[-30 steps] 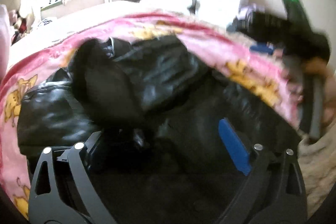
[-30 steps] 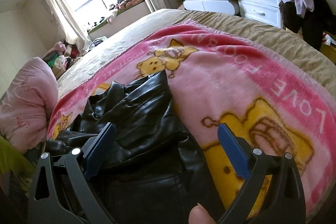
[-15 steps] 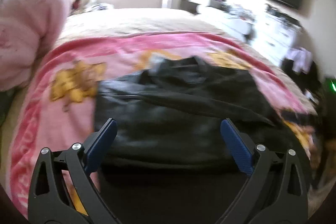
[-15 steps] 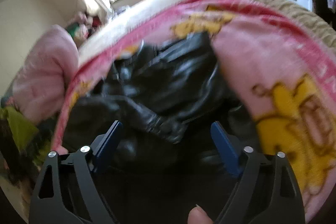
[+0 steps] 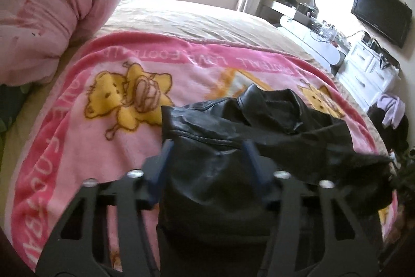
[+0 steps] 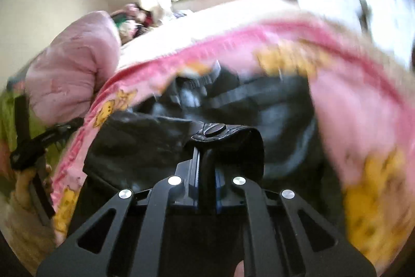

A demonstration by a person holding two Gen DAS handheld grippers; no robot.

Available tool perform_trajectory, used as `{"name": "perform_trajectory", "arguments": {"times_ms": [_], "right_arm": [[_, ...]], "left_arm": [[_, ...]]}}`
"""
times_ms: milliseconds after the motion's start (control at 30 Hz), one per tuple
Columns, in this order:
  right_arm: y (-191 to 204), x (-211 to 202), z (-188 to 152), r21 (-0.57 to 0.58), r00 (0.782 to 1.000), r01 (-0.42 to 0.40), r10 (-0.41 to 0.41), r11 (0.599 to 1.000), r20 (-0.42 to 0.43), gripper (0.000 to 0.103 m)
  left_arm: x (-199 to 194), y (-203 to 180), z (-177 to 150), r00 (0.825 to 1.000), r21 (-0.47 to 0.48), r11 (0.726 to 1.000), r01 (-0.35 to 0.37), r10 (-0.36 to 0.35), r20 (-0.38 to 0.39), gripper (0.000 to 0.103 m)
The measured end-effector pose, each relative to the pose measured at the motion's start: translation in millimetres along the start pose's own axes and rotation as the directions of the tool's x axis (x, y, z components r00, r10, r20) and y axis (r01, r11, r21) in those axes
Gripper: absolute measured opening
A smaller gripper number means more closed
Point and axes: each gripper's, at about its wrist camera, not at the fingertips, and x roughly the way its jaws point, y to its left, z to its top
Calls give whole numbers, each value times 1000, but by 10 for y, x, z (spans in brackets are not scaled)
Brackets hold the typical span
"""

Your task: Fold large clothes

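A black leather jacket (image 5: pixel 259 131) lies bunched on a pink bear-print blanket (image 5: pixel 103 121) on the bed. My left gripper (image 5: pixel 207 149) is part closed, its blue pads (image 5: pixel 162 162) on either side of a thick fold at the jacket's near edge. My right gripper (image 6: pixel 206 160) is shut on a jacket strap with a snap button (image 6: pixel 215 130). The rest of the jacket (image 6: pixel 259 105) shows blurred beyond it. The left gripper (image 6: pixel 28 144) shows at the left edge of the right wrist view.
A pink padded quilt (image 5: pixel 52 4) is piled at the bed's far left. The tan bedsheet (image 5: pixel 181 22) extends toward the window. White drawers (image 5: pixel 368 69), a wall TV (image 5: pixel 381 14) and hanging clothes (image 5: pixel 391 113) stand to the right.
Both grippers were open a half second ago. The right has shut on the jacket's strap and the left has narrowed around the jacket's edge. Both views have swung.
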Motion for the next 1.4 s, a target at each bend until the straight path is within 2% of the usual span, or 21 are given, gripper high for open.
{"name": "perform_trajectory", "arguments": {"times_ms": [67, 200, 367, 400, 500, 533, 633, 700, 767, 800, 833, 900, 967, 1200, 1400], "right_arm": [[35, 33, 140, -72, 998, 58, -58, 996, 8, 8], [-108, 234, 165, -98, 991, 125, -128, 987, -30, 8], [-355, 574, -33, -53, 975, 178, -183, 983, -127, 10], [-376, 623, -57, -48, 970, 188, -194, 981, -146, 13], [-478, 693, -93, -27, 950, 240, -240, 970, -198, 33], [-503, 654, -73, -2, 950, 245, -241, 969, -198, 35], [-434, 475, 99, 27, 957, 278, -275, 960, -88, 52], [-328, 499, 165, 8, 973, 226, -226, 974, -56, 52], [-176, 699, 163, -29, 988, 131, -133, 991, -79, 52], [-130, 814, 140, -52, 987, 122, -126, 991, -100, 50], [-101, 918, 117, -73, 983, 125, -133, 990, -124, 50], [-91, 1208, -25, -110, 957, 173, -194, 979, -215, 50], [-166, 1369, -145, -115, 939, 187, -212, 976, -271, 49], [-202, 1315, -186, -102, 951, 175, -195, 979, -239, 50], [-78, 933, -78, -74, 979, 101, -112, 992, -168, 61]], "left_arm": [[87, -49, 45, 1000, -5, 1000, 17, -17, -18, 23], [346, -223, 44, 998, 25, 1000, 8, -6, -60, 22], [845, -343, -209, 981, 41, 999, -33, 40, -188, 21], [885, -357, -253, 980, 50, 998, -41, 50, -192, 21], [966, -383, -386, 980, 86, 994, -73, 87, -178, 21], [961, -382, -393, 981, 91, 993, -76, 91, -174, 21], [962, -361, -381, 981, 92, 993, -77, 92, -171, 21], [962, -360, -380, 981, 94, 993, -76, 91, -170, 21], [961, -355, -376, 982, 93, 993, -72, 87, -170, 21], [954, -356, -380, 982, 92, 993, -71, 86, -170, 21], [954, -368, -379, 982, 96, 993, -72, 88, -169, 21], [960, -382, -378, 981, 103, 992, -74, 91, -169, 21], [961, -379, -377, 982, 106, 992, -68, 85, -168, 21], [957, -378, -387, 984, 115, 991, -63, 81, -158, 21], [903, -398, -360, 985, 125, 990, -64, 83, -152, 21]]}}
